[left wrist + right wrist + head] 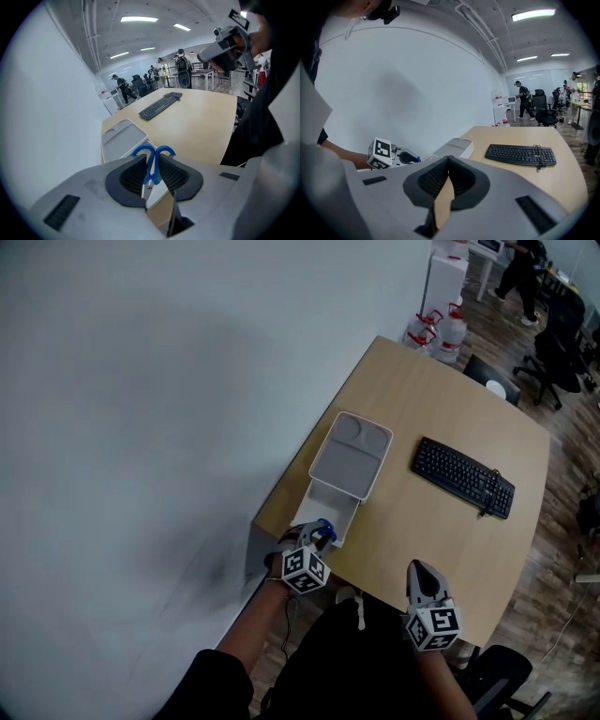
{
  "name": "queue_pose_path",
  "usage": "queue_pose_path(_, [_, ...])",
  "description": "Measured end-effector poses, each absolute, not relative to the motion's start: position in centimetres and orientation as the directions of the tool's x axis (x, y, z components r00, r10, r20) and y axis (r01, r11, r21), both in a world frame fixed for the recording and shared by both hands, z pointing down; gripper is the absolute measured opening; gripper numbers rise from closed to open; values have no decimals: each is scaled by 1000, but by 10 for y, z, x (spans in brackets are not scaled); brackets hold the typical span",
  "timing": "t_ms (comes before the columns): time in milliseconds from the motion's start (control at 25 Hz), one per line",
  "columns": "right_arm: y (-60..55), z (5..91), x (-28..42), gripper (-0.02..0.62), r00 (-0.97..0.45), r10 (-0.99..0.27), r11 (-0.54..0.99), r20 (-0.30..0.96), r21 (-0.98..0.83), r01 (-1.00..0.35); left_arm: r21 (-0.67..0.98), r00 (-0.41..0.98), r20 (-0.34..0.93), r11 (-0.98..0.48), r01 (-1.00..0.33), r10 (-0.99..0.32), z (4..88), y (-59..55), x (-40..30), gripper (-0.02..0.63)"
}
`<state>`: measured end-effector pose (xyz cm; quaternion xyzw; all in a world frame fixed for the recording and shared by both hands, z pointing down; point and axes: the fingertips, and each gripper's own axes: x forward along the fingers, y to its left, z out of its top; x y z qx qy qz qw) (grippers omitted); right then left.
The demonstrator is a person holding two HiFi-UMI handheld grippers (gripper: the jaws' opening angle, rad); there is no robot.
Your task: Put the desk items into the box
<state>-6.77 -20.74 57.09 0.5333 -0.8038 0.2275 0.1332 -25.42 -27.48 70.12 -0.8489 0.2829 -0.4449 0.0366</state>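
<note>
Left gripper: clenched on scissors, blue handle loops sticking out past its tips, blades pointing down between the pads. It sits at the near edge of the worktop. White box directly ahead of and below this gripper; its grey lid lies just beyond. Right gripper: tips pressed together, nothing between them, over the near worktop edge. Black keyboard well ahead of it.
</note>
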Motion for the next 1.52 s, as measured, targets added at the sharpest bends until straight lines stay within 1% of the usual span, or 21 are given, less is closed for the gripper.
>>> queue_pose_path(320, [-222,583,-64,60,-396,-797,308,456,-256,-916,-295,421,786,-873,-389,-453,735,-293,-240,84])
queue_pose_path(640, [-259,583,-43,60,-365,-810,268,459,-263,-927,-168,426,826,-884,-436,-368,762,-315,-241,84])
queue_pose_path(800, [-273,589,-31,60,-350,-809,246,472,-269,-931,-119,427,845,-893,-435,-321,774,-326,-230,84])
queue_pose_path(1160, [-287,605,-12,60,-322,-802,204,503,-277,-939,-81,395,879,-899,-430,-267,801,-342,-221,84])
queue_pose_path(1520, [-293,614,-3,60,-321,-792,193,518,-287,-938,-30,372,899,-880,-475,-231,820,-350,-226,84])
